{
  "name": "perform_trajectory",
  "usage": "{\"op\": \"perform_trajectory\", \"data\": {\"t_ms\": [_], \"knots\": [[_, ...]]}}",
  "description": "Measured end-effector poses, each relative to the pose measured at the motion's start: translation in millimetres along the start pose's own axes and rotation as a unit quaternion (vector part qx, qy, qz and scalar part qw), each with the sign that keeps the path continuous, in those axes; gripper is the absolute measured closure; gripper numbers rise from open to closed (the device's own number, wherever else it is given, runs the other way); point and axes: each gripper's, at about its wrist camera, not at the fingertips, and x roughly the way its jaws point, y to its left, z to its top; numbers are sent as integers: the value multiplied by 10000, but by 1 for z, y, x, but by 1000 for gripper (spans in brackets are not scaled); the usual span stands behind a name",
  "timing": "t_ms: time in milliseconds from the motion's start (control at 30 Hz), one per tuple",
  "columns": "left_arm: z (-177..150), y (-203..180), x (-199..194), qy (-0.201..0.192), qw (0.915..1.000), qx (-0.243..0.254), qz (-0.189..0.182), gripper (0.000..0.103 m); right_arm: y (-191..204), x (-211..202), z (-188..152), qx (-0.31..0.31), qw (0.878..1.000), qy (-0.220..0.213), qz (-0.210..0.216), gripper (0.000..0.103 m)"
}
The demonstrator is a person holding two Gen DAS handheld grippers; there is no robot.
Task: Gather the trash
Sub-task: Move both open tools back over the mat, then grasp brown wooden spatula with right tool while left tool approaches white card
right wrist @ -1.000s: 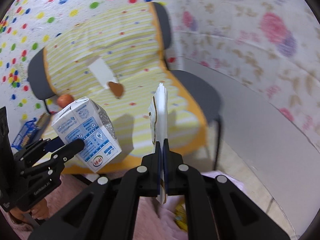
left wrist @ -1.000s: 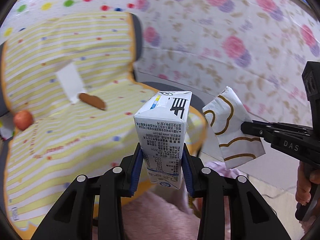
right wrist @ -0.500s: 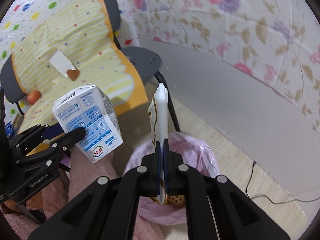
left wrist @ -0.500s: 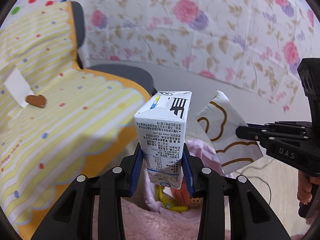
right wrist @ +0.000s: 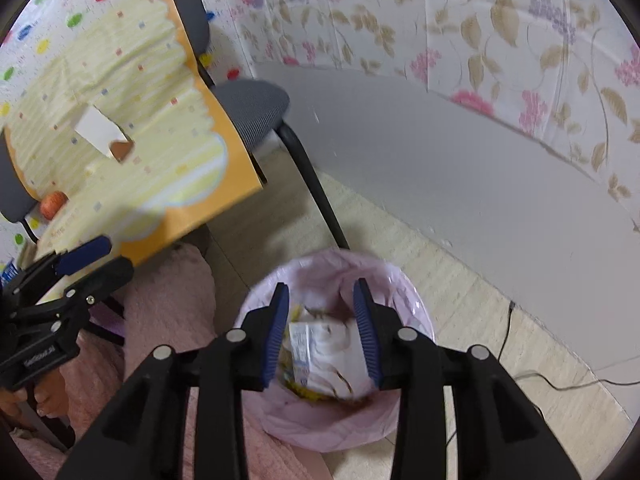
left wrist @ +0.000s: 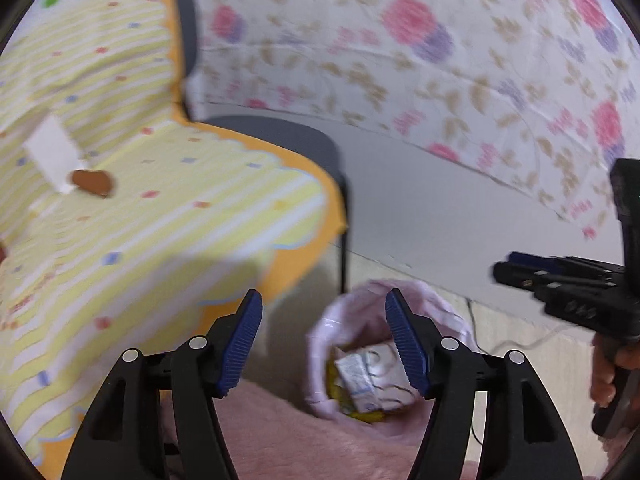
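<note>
A bin lined with a pink bag (right wrist: 404,292) stands on the floor below both grippers; it also shows in the left wrist view (left wrist: 448,312). Inside lie the milk carton (left wrist: 356,380) (right wrist: 302,344) and the white wrapper with brown lines (right wrist: 332,356) on other trash. My left gripper (left wrist: 324,340) is open and empty, above and left of the bin. My right gripper (right wrist: 322,330) is open and empty, right over the bin's mouth. On the yellow striped table cloth (left wrist: 160,220) remain a white paper (left wrist: 50,156), a brown heart-shaped piece (left wrist: 92,182) and an orange ball (right wrist: 52,204).
A grey chair (right wrist: 252,108) stands between the table and the grey wall base, one leg beside the bin. A cable (right wrist: 560,384) runs along the floor on the right. Pink fuzzy fabric (right wrist: 168,300) lies under the grippers. Floral sheeting covers the wall.
Both grippers opened over the bin. The milk carton left my left gripper and the wrapper left my right gripper; both now lie in the bin.
</note>
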Motion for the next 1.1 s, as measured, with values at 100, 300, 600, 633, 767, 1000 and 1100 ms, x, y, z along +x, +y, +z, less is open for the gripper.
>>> {"op": "perform_trajectory", "data": {"t_ms": [100, 300, 600, 633, 767, 1000, 1100], "knots": [[1, 24, -19, -126, 9990, -314, 303, 38, 10, -9, 10, -88, 9996, -203, 155, 70], [-5, 56, -52, -367, 9943, -537, 840, 38, 42, -17, 27, -417, 9971, -446, 452, 70], [-17, 116, -83, -500, 9815, -904, 1610, 38, 126, 18, 41, -1315, 9845, -246, 1136, 70], [-19, 124, -86, -495, 9789, -977, 1726, 38, 137, 23, 43, -1424, 9822, -211, 1209, 70], [-24, 158, -99, -549, 9664, -1320, 2135, 38, 177, 38, 53, -1773, 9726, -186, 1489, 70], [-29, 208, -108, -554, 9504, -1779, 2490, 38, 225, 64, 76, -2092, 9628, -118, 1706, 70], [-25, 227, -109, -538, 9458, -1900, 2578, 38, 241, 76, 88, -2202, 9594, -85, 1759, 64]]}}
